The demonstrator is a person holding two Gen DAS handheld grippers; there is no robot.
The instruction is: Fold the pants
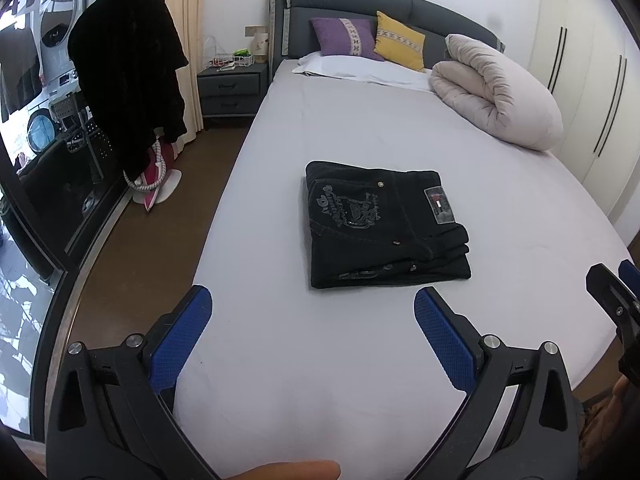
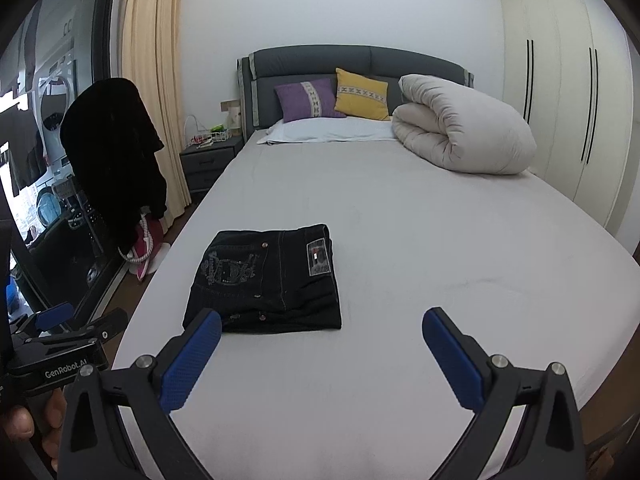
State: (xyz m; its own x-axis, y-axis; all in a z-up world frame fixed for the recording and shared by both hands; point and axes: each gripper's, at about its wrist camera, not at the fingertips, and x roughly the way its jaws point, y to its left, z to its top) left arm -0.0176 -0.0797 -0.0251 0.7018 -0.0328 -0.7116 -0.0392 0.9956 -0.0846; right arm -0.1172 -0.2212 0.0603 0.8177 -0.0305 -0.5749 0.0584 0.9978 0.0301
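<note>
Black pants (image 1: 384, 224) lie folded into a compact rectangle on the grey bed sheet (image 1: 360, 128), with an embroidered back pocket and a waist patch facing up. In the right wrist view the pants (image 2: 268, 280) sit left of centre on the sheet (image 2: 400, 220). My left gripper (image 1: 314, 300) is open, held back from the near edge of the pants and touching nothing. My right gripper (image 2: 322, 322) is open too, its left finger (image 2: 192, 356) in front of the pants' near corner. Each gripper shows at the edge of the other's view.
A rolled beige duvet (image 2: 460, 132) lies at the bed's far right by purple (image 2: 310, 98) and yellow (image 2: 362, 94) cushions. A nightstand (image 1: 232, 88) and a dark garment hanging (image 1: 128, 80) stand left of the bed. Wardrobe doors (image 2: 560, 100) line the right wall.
</note>
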